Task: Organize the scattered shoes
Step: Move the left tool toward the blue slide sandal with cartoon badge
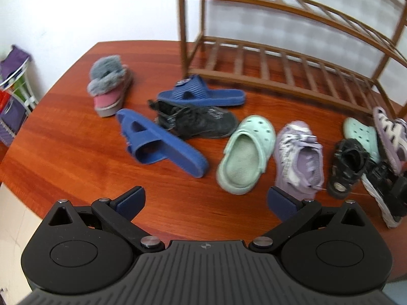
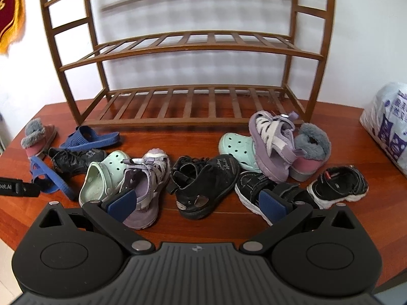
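— On the table (image 2: 229,228), from the left: a fuzzy slipper (image 2: 38,137), blue slides (image 2: 89,137), green clogs (image 2: 101,175), purple sandals (image 2: 150,178), black shoes (image 2: 203,183).
— Why all mixed up?
— No pairs sit together, and the rack (image 2: 190,104) holds none.
— The tongs?
— Left gripper (image 1: 206,203) and right gripper (image 2: 197,203) are wide open, holding nothing.

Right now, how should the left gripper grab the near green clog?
Pinch the clog's heel-side wall from above: its open mouth faces up and toward the open left gripper, so one finger slips inside, one outside. The lilac shoe crowds its right side.
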The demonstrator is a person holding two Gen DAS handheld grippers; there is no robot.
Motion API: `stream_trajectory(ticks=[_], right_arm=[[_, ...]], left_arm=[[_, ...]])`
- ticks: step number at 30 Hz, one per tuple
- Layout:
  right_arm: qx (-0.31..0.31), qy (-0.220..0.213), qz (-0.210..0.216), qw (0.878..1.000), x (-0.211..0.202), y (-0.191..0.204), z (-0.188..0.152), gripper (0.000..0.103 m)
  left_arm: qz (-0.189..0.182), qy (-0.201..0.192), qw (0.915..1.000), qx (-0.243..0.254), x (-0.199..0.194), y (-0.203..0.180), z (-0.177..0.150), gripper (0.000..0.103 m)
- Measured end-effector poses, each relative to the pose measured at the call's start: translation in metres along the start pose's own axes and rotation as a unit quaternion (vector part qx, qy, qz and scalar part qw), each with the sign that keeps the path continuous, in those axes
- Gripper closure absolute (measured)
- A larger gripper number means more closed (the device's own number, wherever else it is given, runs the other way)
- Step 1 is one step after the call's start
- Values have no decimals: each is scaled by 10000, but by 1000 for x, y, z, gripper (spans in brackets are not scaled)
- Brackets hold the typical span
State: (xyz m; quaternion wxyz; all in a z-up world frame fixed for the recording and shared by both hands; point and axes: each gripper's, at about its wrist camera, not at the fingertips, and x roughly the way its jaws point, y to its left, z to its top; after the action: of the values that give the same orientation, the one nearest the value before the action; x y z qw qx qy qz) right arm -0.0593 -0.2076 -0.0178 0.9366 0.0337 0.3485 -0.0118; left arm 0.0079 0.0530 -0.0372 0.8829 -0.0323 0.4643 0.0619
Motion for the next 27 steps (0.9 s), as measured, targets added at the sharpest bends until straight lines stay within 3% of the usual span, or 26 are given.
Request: stream_trajectory(ticks=[8,12,18,27], right_arm=[[-121,-10,178,9998,8,10,5,0],[-182,-15,267,9995,12,15,7,0],[-272,-22,401,9988,18,23,10,0],[-5,-70,31,10000,12,60,7,0]], left_arm=[[508,77,9968,-616,15,34,-5,0],[526,0,9950,-854,19,59,-3,0],[642,38,9954,-706,36,87,-1,0],[452,-4,9969,-650,72,128,11,2]])
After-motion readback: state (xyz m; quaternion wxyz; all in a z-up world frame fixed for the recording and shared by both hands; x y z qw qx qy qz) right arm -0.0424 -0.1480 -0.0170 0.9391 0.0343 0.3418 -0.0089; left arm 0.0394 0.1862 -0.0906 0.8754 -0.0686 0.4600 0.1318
